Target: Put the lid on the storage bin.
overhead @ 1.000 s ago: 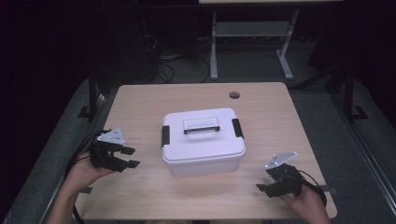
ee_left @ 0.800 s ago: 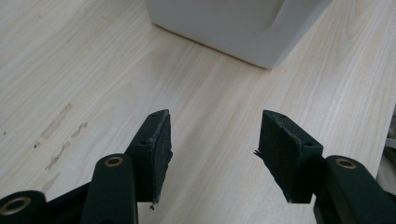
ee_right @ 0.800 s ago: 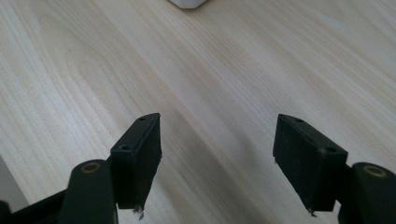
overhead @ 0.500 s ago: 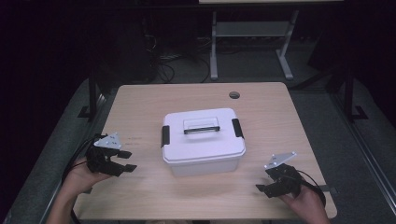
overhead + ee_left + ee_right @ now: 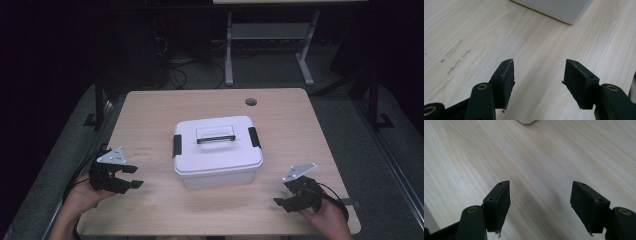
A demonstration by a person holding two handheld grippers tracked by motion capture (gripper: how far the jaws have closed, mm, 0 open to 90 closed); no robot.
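A white plastic box (image 5: pixel 216 152) with a lid, a top handle and black side latches stands in the middle of the wooden table (image 5: pixel 150 110). My left gripper (image 5: pixel 132 176) rests low at the table's left front, open, nothing between its jaws; its own view shows the open gripper (image 5: pixel 538 75) over bare wood and a corner of the box (image 5: pixel 559 8) ahead. My right gripper (image 5: pixel 280 200) sits at the right front, also open and empty. In the right gripper view the gripper (image 5: pixel 540 200) hovers over bare wood with a bit of the box (image 5: pixel 526 121) at the top edge.
A round cable hole (image 5: pixel 250 102) lies near the table's far right edge. Beyond the table a metal stand (image 5: pixel 270 40) and loose cables (image 5: pixel 175 65) sit on the dark floor. Faint scuff marks (image 5: pixel 454 57) streak the wood by my left gripper.
My left gripper has drifted toward the table's front edge and slightly down. The right gripper and the box have stayed where they were.
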